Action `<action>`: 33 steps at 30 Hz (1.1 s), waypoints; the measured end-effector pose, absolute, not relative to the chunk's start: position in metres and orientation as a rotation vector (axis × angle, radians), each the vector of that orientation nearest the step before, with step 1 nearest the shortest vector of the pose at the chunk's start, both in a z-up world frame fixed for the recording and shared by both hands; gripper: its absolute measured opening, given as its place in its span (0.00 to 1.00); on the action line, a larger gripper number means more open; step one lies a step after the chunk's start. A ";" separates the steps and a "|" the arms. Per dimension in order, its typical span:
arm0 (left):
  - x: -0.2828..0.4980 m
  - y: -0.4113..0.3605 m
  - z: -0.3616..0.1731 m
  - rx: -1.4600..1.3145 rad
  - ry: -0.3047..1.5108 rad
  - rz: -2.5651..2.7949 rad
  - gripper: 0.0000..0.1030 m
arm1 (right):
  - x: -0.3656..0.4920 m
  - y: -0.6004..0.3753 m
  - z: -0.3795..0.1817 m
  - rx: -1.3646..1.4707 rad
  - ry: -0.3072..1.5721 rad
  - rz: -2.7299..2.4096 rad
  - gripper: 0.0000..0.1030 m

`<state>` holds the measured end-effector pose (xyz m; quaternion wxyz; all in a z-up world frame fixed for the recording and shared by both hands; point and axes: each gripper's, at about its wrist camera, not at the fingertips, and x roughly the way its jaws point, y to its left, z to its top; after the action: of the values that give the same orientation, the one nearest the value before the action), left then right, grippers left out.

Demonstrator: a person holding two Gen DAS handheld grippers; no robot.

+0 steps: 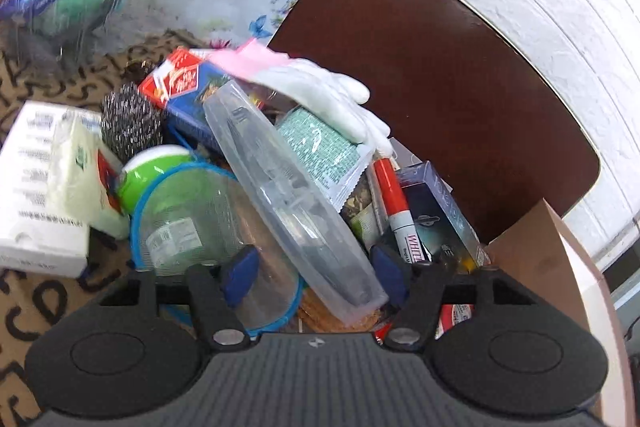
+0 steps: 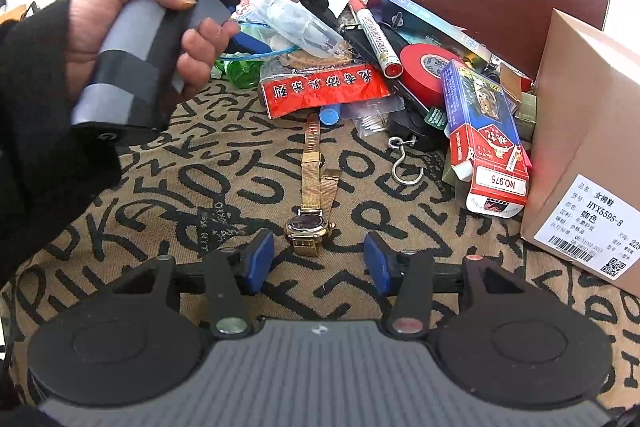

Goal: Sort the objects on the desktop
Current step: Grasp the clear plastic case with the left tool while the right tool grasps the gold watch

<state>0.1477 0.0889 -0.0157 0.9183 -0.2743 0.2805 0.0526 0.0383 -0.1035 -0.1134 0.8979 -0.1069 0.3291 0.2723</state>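
Right gripper: jaws part open, nothing between the blue pads; both pads stand clear above the patterned cloth.
Gold watch: lies flat on the cloth at 12 o'clock from the right gripper, its dial just beyond the gap between the 2 pads, touching neither. The mesh strap runs on toward 12 o'clock into the pile.
Metal hook: on the cloth at 1 o'clock from the watch dial, apart from it.
Card box: red and blue, at 2 o'clock from the right gripper, leaning against the brown carton.
Red packet: at 12 o'clock beyond the watch strap, at the near edge of the pile.
Red tape roll: at 1 o'clock, just beside the red-capped marker.
Left hand: at 10 o'clock in the right wrist view, wrapped round the grey handle of the left gripper, black sleeve behind it.
Left gripper: jaws part open; the near end of the clear plastic case lies in the gap, closer to the right pad. Whether either pad presses on it cannot be told.
Clear bowl with blue rim: just beyond the left pad, at 11 o'clock.
Steel scourer: farther out at 10 o'clock, beside the white box.
White glove: at 12 o'clock, draped over the top of the pile.
Brown chair back: at 1 o'clock behind the pile.
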 end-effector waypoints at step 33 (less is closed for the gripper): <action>0.070 0.099 -0.048 -0.337 0.745 -0.001 0.55 | 0.039 -0.087 -0.114 -0.380 0.647 0.587 0.29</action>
<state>0.0699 0.0986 -0.0480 0.9177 -0.1638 0.3620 -0.0005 0.0387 -0.0868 -0.1137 0.8887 -0.1830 0.3114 0.2823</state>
